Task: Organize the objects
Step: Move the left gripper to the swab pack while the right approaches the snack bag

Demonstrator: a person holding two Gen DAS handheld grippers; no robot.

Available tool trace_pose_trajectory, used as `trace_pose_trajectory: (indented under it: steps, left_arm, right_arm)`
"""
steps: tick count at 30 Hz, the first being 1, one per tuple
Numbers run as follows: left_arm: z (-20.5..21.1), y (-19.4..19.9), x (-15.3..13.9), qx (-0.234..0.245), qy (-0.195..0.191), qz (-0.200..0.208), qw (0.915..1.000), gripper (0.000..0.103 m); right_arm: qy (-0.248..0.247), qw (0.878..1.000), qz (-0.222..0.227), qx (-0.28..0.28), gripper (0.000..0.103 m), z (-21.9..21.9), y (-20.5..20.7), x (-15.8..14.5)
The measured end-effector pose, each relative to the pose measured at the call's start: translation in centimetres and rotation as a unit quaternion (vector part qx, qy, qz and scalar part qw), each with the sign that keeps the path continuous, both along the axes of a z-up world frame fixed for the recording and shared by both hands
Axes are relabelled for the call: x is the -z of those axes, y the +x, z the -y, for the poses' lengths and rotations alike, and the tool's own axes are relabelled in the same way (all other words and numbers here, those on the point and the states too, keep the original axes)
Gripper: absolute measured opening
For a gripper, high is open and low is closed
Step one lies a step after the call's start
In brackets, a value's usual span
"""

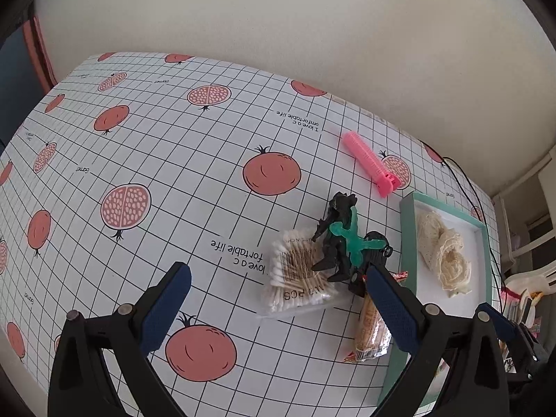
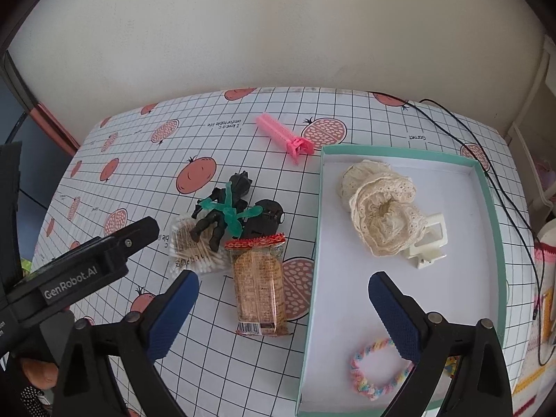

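Note:
A mint-rimmed white tray [image 2: 486, 208] [image 1: 406, 239] lies at the right and holds a cream lace scrunchie [image 2: 378, 208] [image 1: 441, 250], a white hair claw [image 2: 429, 243] and a pastel braided hair tie [image 2: 375, 371]. Left of it sit a black toy figure with a green piece [image 2: 226, 208] [image 1: 342, 239], a pack of cotton swabs [image 2: 194, 250] [image 1: 299, 274], a wrapped snack [image 2: 259, 292] [image 1: 371, 330] and a pink comb clip [image 2: 283, 135] [image 1: 370, 161]. My left gripper [image 1: 278, 281] [image 2: 139, 232] hangs open near the swabs. My right gripper [image 2: 283, 290] is open above the tray's left rim.
A pomegranate-print grid tablecloth [image 1: 156, 139] covers the table against a plain wall. A black cable [image 2: 486, 149] runs along the far right edge. Clutter [image 2: 542, 312] sits beyond the table's right side. A person's fingers [image 2: 38, 371] hold the left gripper.

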State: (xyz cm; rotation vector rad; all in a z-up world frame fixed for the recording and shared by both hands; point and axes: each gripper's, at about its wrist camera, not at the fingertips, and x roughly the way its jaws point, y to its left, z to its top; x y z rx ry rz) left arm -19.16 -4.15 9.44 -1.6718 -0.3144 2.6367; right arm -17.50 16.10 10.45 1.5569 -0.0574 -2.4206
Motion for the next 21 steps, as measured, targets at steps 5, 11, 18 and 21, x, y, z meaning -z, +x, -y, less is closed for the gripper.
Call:
trace_pose_trajectory:
  steps: [5,11,18,21]
  left_arm:
    - [-0.3,-1.0,2.0,0.007,0.015,0.022,0.9996,0.100]
    - [-1.0,-1.8,3.7,0.015,0.008,0.035,0.9992,0.100]
    - [-1.9,-2.4,5.2,0.031,-0.015,0.059,0.9977,0.100]
    - [-1.9,-2.4,5.3,0.030,-0.019,0.059,0.9976,0.100]
  right_arm:
    - [0.003,1.000,0.022,-0.022,0.087,1.6,-0.8,2.0]
    - [0.009,0.998,0.039,-0.040,0.079,3.1,-1.3,3.6]
    - [0.016,0.997,0.053,-0.048,0.076,3.6,-1.4,4.7]
    - [0.014,0.997,0.058,-0.050,0.075,3.7,-1.2,5.0]
